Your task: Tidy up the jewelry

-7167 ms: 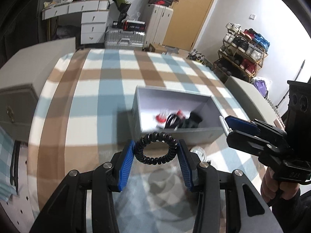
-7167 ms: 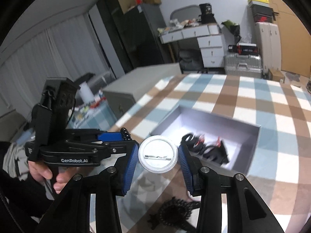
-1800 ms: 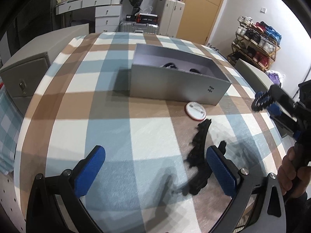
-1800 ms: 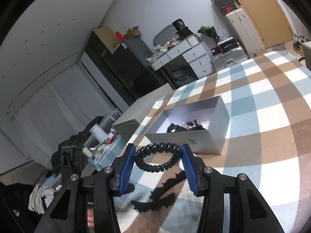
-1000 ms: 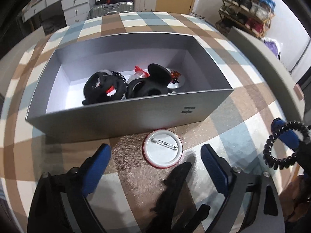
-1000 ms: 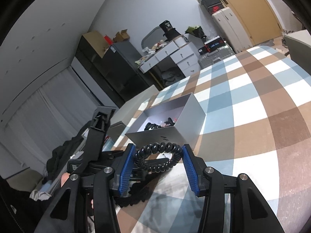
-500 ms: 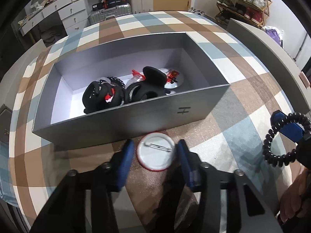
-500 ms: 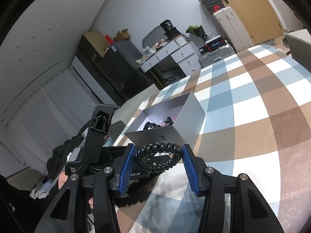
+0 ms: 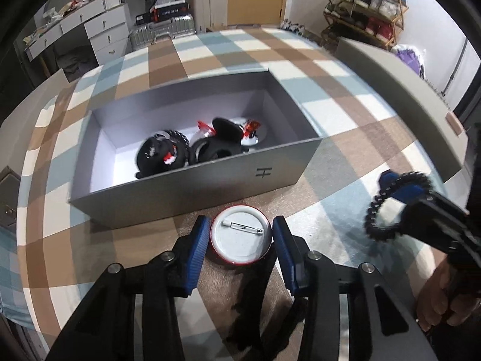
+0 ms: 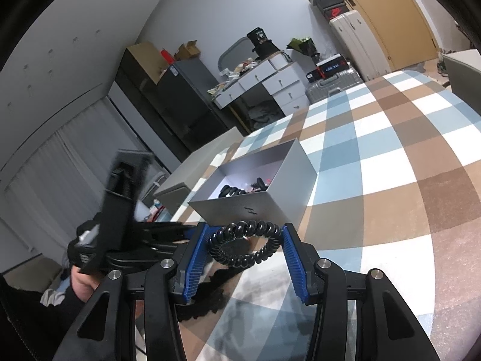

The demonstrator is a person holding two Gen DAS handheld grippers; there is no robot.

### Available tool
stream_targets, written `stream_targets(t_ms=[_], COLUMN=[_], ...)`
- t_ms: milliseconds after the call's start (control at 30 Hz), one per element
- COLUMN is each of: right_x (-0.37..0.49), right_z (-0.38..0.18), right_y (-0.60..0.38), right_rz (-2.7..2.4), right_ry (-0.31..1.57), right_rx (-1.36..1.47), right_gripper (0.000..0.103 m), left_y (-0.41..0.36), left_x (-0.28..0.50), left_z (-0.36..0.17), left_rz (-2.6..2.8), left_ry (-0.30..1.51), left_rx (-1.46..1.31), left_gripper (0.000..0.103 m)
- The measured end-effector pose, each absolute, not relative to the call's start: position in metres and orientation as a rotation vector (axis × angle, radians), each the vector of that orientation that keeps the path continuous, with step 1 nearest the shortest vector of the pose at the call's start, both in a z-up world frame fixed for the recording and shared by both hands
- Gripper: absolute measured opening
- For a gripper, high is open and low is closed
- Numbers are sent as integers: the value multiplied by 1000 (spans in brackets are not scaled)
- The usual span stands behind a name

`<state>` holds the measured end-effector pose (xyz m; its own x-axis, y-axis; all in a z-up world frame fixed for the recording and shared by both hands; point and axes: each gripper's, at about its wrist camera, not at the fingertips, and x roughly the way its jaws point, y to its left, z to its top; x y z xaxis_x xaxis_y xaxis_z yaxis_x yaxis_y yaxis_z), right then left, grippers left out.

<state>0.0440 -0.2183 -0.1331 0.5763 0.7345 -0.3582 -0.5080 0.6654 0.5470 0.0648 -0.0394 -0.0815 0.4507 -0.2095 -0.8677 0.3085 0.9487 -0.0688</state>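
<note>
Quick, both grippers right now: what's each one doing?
Left gripper: closed on the round pin badge, against the tablecloth.
Right gripper: closed on the black spiral hair tie.

the open grey box (image 9: 186, 192) stands just beyond the pin badge (image 9: 240, 242), its near wall blocking the way forward. black hair ties (image 9: 168, 153) crowd the box's middle; its left end and far side lie bare. checked cloth (image 9: 345, 120) right is free.
</note>
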Motion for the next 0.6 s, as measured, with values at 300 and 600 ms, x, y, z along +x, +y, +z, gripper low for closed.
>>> stream_targets(t_ms=[300, 600], right_x=[55, 81], right_z=[-123, -98], right_y=[-206, -186], right_rz=[778, 838], right_ry=[609, 570], right_rx=[400, 394], right_gripper=[49, 49], left_y=[-13, 20], left_x=[49, 71], left_z=[-42, -27], left_rz=[-331, -283], left_ry=[943, 867], left_rx=[49, -31], left_gripper=[38, 38])
